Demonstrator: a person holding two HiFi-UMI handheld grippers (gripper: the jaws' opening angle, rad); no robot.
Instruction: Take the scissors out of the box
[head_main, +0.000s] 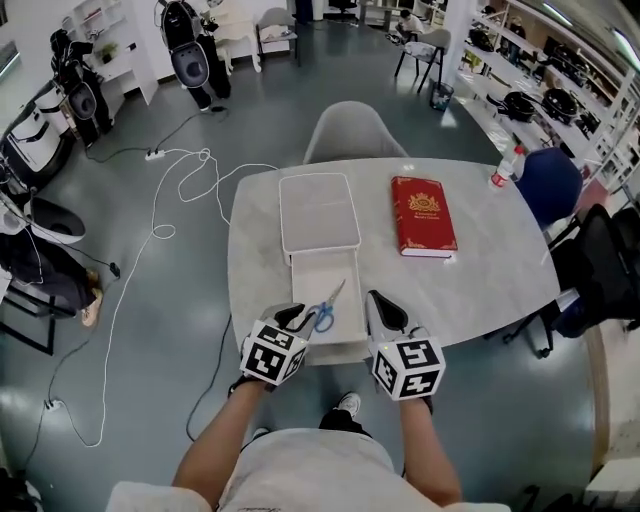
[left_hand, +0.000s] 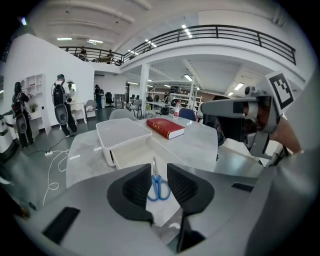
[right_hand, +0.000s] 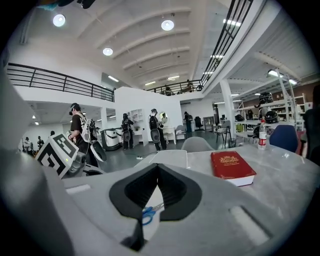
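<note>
Blue-handled scissors (head_main: 324, 312) lie in the pulled-out drawer (head_main: 325, 275) of a white box (head_main: 318, 210) on the round table. My left gripper (head_main: 297, 316) hovers at the drawer's near left, right beside the scissors' handles. In the left gripper view my left gripper (left_hand: 159, 166) stands open, and the scissors (left_hand: 159, 186) show through the gap, untouched. My right gripper (head_main: 378, 302) is at the drawer's near right edge. In the right gripper view my right gripper (right_hand: 159, 167) has its tips together with nothing in them, and the scissors (right_hand: 147, 214) lie below and beyond.
A red book (head_main: 423, 215) lies to the right of the box. A water bottle (head_main: 505, 168) stands at the table's far right edge by a blue chair (head_main: 548, 185). A grey chair (head_main: 350, 130) is behind the table. Cables trail on the floor to the left.
</note>
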